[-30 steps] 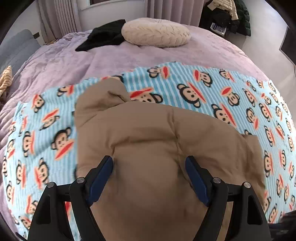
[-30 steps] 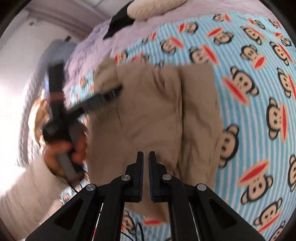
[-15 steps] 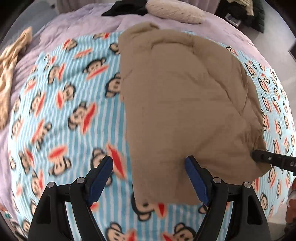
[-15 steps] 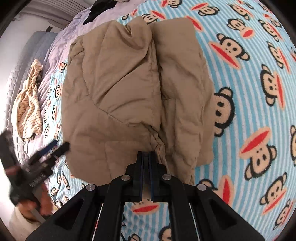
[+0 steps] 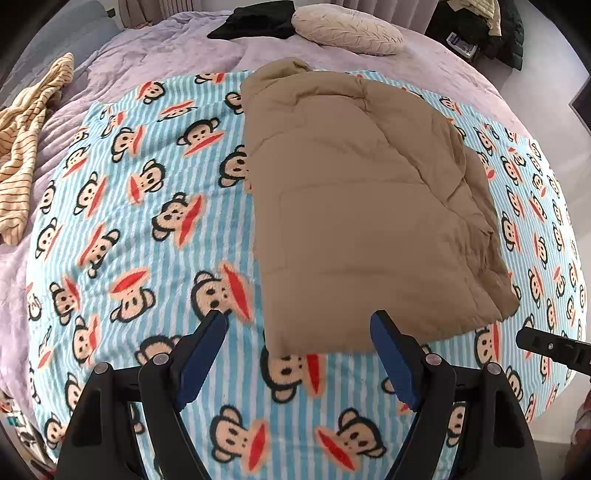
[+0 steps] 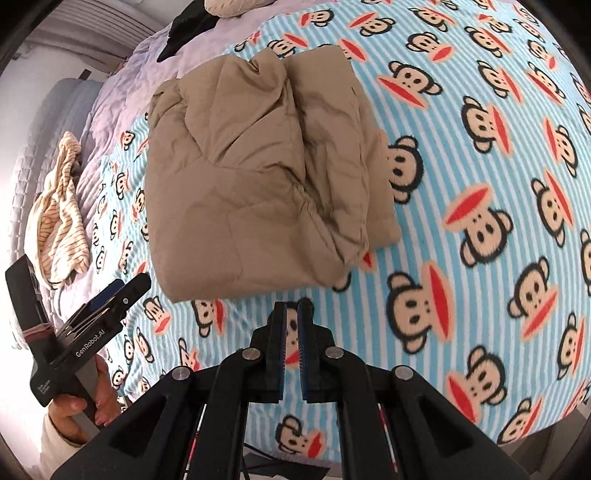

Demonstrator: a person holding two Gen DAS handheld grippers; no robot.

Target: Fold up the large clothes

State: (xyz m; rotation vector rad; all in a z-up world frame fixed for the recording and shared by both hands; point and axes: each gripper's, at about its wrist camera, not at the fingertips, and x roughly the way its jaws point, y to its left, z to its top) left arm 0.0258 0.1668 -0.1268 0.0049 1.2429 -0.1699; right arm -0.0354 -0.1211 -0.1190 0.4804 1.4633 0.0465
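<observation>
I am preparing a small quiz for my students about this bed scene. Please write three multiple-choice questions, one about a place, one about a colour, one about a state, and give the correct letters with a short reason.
1. Where does the folded garment lie?
A. on the monkey-print blanket
B. on the floor
C. on the round cushion

2. What colour is the folded garment?
A. black
B. tan
C. red

3. How are the left tongs?
A. shut on the garment
B. shut on the blanket
C. open, holding nothing

Answers:
1 A: the folded garment rests flat on the monkey-print blanket, while the round cushion sits farther back on the bed.
2 B: its padded fabric is plainly tan in both views.
3 C: the left tongs have their blue pads spread wide apart with only blanket showing between them; the right tongs are nearly closed and hold nothing.
</observation>
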